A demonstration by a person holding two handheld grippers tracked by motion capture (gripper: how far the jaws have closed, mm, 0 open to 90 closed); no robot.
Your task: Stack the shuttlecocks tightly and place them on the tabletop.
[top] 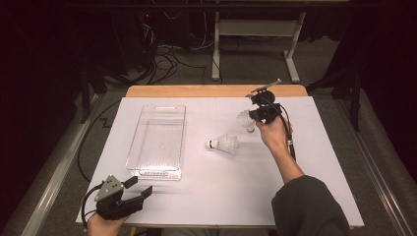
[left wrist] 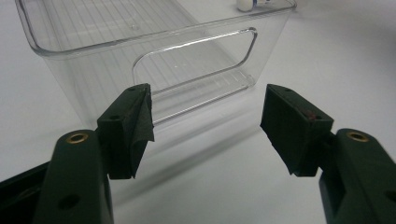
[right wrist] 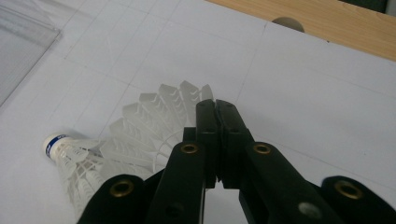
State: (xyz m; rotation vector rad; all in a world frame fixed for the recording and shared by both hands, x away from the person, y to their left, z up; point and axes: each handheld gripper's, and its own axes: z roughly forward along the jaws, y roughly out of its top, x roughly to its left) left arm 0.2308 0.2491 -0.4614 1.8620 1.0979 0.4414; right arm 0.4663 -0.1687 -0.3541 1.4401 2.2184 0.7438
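The right gripper (right wrist: 215, 109) is pinching a white feathered shuttlecock (right wrist: 140, 126) by its skirt, held above the white bench (top: 295, 162). To do this well, carry it gently to the clear plastic bin (top: 157, 142), since feathers crush easily. The left gripper (left wrist: 205, 126) rests spread near the bin; another white shuttlecock (top: 223, 144) lies between.

black tools (top: 140, 189), brass screws, dark sleeve (top: 307, 206)
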